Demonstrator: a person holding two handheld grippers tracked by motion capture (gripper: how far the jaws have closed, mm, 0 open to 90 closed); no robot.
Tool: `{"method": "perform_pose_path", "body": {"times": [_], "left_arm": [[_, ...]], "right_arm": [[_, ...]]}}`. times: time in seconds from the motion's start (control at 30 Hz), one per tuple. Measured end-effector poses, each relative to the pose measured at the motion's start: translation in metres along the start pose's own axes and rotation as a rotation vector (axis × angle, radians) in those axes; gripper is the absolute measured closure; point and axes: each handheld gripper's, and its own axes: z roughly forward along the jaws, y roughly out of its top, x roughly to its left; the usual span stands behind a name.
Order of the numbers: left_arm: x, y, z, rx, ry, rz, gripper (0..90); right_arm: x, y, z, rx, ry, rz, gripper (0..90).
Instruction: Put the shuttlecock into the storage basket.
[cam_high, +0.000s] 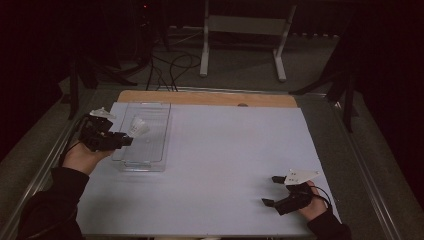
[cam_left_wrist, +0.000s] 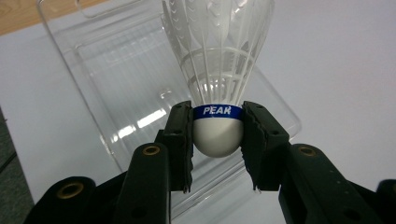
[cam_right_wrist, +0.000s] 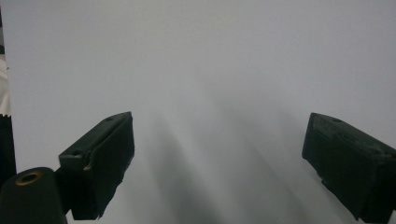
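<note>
white shuttlecock (cam_left_wrist: 218, 70), clamped at its cork by your left hand-held gripper (cam_left_wrist: 217, 140), hangs above the clear tray (cam_left_wrist: 116, 88); lower it inside the rim, then release. right hand-held gripper (cam_right_wrist: 217, 154) idles agape.

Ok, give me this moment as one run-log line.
left gripper: shut on shuttlecock cork | over clear tray | right gripper: open, idle on white mat
</note>
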Motion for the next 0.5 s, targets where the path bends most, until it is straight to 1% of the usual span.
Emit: {"method": "perform_pose_path", "body": {"times": [0.1,0.17,0.23,0.3,0.33,0.37,0.4,0.5], "left_arm": [[0.003,-0.002,0.002,0.003,0.007,-0.006,65.3],[0.008,-0.005,0.004,0.008,0.015,-0.002,65.3],[0.01,-0.008,0.005,0.008,0.019,0.005,65.3],[0.011,-0.012,0.007,0.012,0.034,0.019,65.3],[0.011,-0.012,0.007,0.012,0.034,0.019,65.3],[0.013,-0.015,0.008,0.027,0.048,0.034,65.3],[0.013,-0.016,0.007,0.027,0.052,0.042,65.3],[0.016,-0.019,0.007,0.029,0.048,0.041,65.3]], "right_arm": [[0.0,0.0,0.0,0.0,0.003,0.0,9.2],[0.0,0.0,0.001,0.001,0.006,-0.001,9.2],[0.0,0.0,0.001,0.001,0.005,-0.002,9.2],[0.0,0.0,0.001,0.001,0.008,-0.001,9.2],[0.0,0.0,0.001,0.001,0.007,0.0,9.3],[0.001,0.0,0.001,0.001,0.007,-0.001,9.3],[0.001,0.0,0.001,0.0,0.008,-0.001,9.3],[0.0,0.0,0.0,0.0,0.009,-0.003,9.3]]}}
